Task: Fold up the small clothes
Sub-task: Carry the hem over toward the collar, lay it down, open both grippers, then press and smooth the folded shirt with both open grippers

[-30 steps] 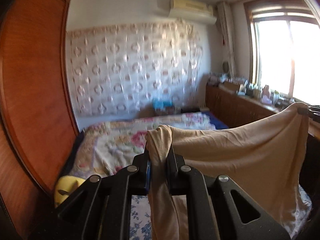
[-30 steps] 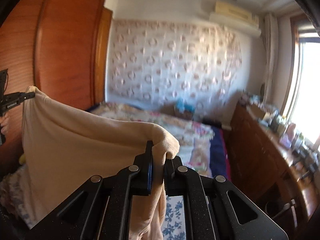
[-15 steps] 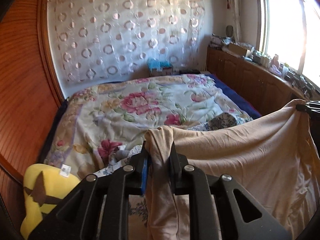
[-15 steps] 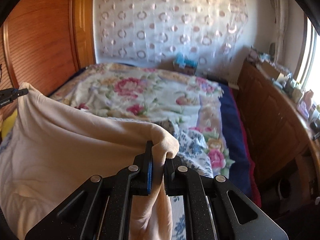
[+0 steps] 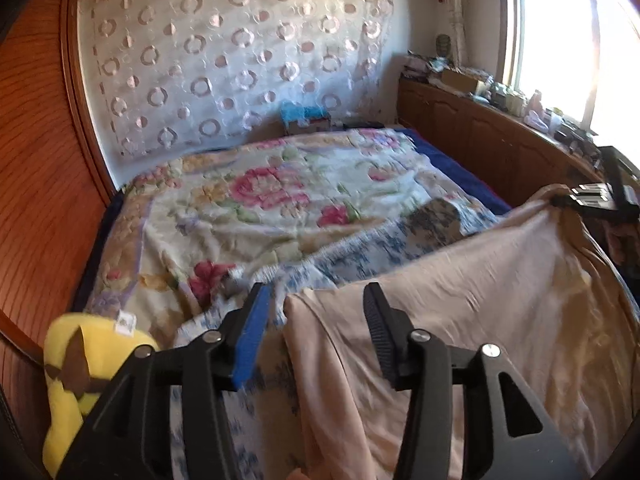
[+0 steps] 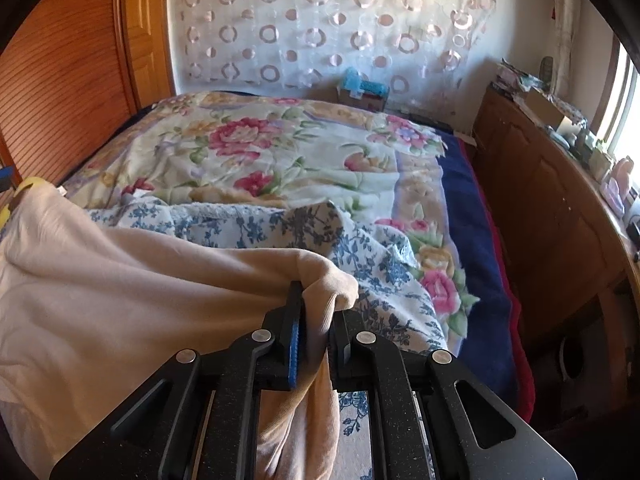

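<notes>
Beige garment [image 6: 120,280] on floral bed [image 6: 280,160]

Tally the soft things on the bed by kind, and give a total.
Beige garment: 1
Floral blanket: 1
Blue-and-white patterned cloth: 1
Dark blue cover at the bed's edge: 1
Yellow plush toy: 1
Total: 5
</notes>
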A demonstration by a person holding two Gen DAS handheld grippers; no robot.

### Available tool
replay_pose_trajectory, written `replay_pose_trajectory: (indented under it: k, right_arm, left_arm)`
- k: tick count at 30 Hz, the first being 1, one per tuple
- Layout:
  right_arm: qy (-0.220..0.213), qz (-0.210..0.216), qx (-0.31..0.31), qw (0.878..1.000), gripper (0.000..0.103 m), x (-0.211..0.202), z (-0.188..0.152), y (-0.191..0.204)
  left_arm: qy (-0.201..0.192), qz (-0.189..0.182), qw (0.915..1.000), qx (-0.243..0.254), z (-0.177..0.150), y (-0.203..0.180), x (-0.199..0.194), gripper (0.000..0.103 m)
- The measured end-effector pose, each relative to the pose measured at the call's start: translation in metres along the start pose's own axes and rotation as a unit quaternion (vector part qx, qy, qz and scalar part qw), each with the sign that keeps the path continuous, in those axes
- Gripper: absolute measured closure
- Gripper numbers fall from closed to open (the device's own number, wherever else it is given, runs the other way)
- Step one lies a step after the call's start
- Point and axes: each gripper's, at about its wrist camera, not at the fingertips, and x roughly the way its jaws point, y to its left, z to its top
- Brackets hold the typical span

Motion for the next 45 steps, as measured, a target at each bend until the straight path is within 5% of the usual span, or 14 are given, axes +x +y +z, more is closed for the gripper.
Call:
replay_pose_trajectory:
  k: [1,6,16,24,35,45]
  right_arm:
    - [0.002,0.000,0.002,1.000,0.095,0.001,0.000,-0.001]
    - [-0.003,-0.019,0.024,1.000,0.054,-0.008,-0.003,-0.005]
    - [-0.026,0.010,0.054,0.998,0.054,-0.087,-0.046,0.003]
    - [0.011,0.060,0.083,0.995,0.054,-0.126,-0.099,0.031]
    - [0.060,0.060,0.108,0.991,0.047,-0.107,-0.145,0.050]
    - [0.041,0.032,0.097,0.994,0.045,-0.082,-0.130,0.049]
  left_arm:
    - [0.010,-0.007,0.9999,-0.002,-0.008,-0.003,-0.004,0.054]
    - [0.058,-0.029,0.9979,0.006,-0.040,-0.019,-0.009,0.054]
    - [0.088,-0.035,0.9953,0.023,-0.074,-0.039,-0.005,0.054]
    - [0.073,-0.028,0.9967,0.022,-0.080,-0.038,-0.002,0.054]
    - [0.064,-0.022,0.9972,0.033,-0.085,-0.040,-0.001,0.052]
    - [0.064,-0.022,0.9972,0.033,-0.085,-0.040,-0.001,0.051]
